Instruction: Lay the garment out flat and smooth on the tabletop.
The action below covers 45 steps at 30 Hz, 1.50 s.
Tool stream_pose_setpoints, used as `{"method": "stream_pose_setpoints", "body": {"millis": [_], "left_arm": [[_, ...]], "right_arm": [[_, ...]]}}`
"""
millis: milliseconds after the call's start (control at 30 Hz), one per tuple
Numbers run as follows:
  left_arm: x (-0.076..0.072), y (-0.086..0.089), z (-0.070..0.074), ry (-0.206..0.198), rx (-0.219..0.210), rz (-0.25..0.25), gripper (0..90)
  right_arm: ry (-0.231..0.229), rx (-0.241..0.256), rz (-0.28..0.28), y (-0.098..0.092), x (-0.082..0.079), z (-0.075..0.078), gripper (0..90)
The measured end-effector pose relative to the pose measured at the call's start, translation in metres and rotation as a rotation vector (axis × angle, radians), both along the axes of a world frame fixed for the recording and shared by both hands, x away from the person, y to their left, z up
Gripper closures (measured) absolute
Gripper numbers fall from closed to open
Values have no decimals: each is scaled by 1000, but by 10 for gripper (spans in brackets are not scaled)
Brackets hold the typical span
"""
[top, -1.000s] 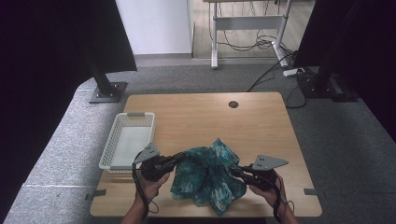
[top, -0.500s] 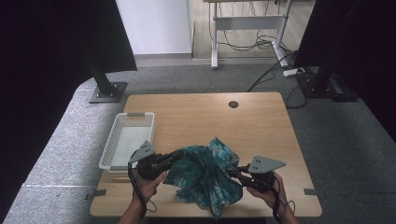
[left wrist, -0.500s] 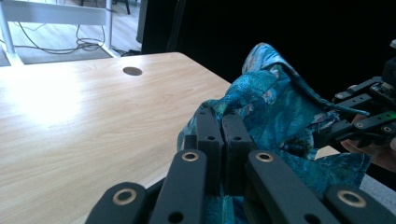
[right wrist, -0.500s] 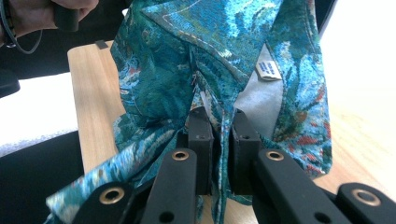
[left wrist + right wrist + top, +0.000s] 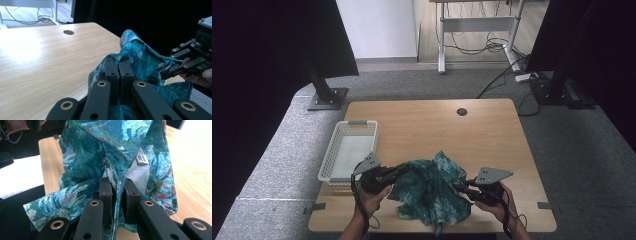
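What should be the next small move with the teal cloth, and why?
Probably draw the two grippers apart to spread the teal cloth. The left gripper and the right gripper each pinch a fold of it, and it is bunched between them near the table's front edge.

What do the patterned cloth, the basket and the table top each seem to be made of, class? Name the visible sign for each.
Cloth: a woven textile, matte, judging by its stitched hem, sewn-in label and soft folds. Basket: probably white moulded plastic; its walls are a regular mesh. Table top: light wood or a wood-look laminate, smooth with a slight sheen; straight grain lines show, but the look leaves open which.
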<state>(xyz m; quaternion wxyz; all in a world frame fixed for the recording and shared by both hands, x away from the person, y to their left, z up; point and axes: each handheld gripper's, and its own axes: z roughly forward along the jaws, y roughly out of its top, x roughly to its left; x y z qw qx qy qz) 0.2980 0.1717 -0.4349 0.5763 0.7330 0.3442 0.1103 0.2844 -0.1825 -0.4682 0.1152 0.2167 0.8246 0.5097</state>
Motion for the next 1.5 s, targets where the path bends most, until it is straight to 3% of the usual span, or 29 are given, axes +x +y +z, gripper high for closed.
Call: {"method": "stream_pose_setpoints", "body": {"millis": [433,767,933,1033,1200,1367,1500], "left_arm": [[0,-2,0,8,44,-37,871],[0,5,2,6,65,-32,871],[0,5,1,8,68,-33,871],[-1,4,2,6,68,-33,871],[-2,5,10,-12,59,-36,871],[-7,6,28,-53,36,-43,871],[-11,8,43,-88,19,-43,871]], "right_arm": [[41,-32,22,6,3,-11,712],[93,-18,34,4,8,-20,644],[107,2,26,-5,7,-21,689],[77,10,17,-8,3,-17,756],[-14,27,-22,-14,-8,5,796],[-119,31,-26,-18,-23,43,801],[-204,6,-3,-14,-38,81,801]]}}
